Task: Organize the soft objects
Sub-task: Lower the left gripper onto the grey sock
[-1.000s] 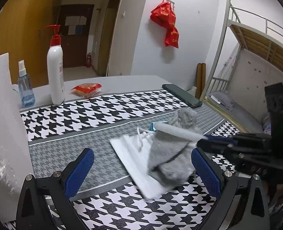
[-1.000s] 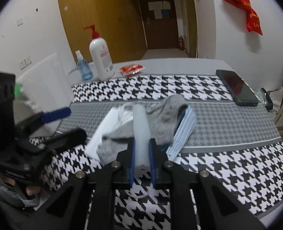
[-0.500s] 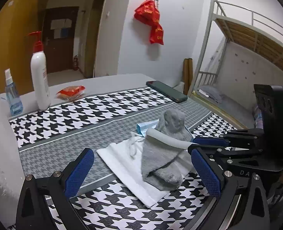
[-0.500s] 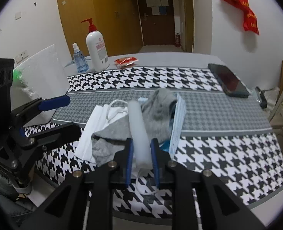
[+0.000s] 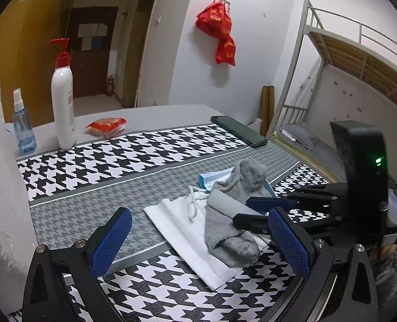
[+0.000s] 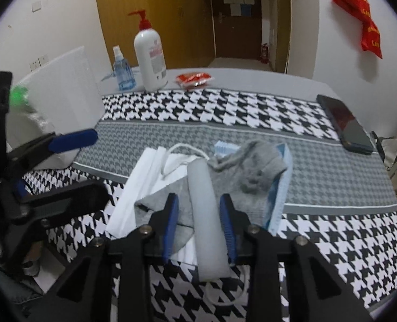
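Between the blue pads of the right gripper [image 6: 199, 225] lies a pale grey foam cylinder [image 6: 206, 214], pointing straight ahead along the fingers. The jaws stand slightly parted, with a thin gap visible on each side of the cylinder, so they bracket it without pressing. The cylinder rests across one grey sock [image 6: 252, 171], which lies crumpled over two face masks: a white one [image 6: 144, 171] to the left with its ear loops curled up, and a blue one [image 6: 279, 187] peeking out on the right.

From the left wrist view, the left gripper [image 5: 198, 241] hovers low over the bench [image 5: 150, 123] with its jaws wide apart and nothing between them. The white mask [image 5: 182, 230] and the sock [image 5: 230, 230] sit just ahead of the gap, the sock nearer the right pad. The right gripper [image 5: 254, 209] reaches in from the right side, its fingertips at the cylinder [image 5: 228, 204].

Under the pile lies a houndstooth cloth [image 5: 117, 161] with one grey band down its middle. Farther back stand one white pump bottle [image 5: 62, 102] with a red top, one small blue spray bottle [image 5: 24, 128] beside it, one red snack packet [image 5: 105, 126], and one dark phone [image 5: 238, 134] near the far right edge. A white foam board [image 6: 64, 91] stands at the left.
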Action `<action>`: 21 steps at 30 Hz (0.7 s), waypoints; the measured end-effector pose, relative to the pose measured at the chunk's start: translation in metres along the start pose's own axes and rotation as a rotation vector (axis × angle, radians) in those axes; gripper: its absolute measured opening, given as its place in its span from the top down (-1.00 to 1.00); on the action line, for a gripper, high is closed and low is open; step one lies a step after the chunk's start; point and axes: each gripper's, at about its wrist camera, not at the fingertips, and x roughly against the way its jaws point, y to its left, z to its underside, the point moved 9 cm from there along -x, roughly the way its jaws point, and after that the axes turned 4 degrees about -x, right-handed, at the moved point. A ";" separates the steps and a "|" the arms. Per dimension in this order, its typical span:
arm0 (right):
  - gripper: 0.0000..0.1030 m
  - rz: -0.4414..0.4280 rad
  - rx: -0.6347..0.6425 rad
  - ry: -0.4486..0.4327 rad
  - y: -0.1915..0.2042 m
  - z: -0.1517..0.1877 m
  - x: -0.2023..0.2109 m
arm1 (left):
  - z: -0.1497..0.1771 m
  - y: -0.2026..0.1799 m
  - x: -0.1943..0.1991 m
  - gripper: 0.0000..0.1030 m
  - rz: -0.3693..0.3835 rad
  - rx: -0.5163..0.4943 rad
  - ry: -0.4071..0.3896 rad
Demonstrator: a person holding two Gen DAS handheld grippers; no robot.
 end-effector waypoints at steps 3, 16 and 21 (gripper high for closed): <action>0.30 0.013 -0.002 0.022 -0.003 0.004 -0.008 | 0.000 -0.001 0.001 -0.98 0.002 -0.003 0.001; 0.57 -0.024 -0.054 -0.097 -0.006 -0.016 0.038 | 0.000 -0.006 -0.004 -0.98 0.018 -0.009 0.015; 0.57 -0.007 -0.078 -0.166 -0.014 -0.019 0.066 | -0.003 -0.014 -0.008 -0.97 0.002 -0.038 0.020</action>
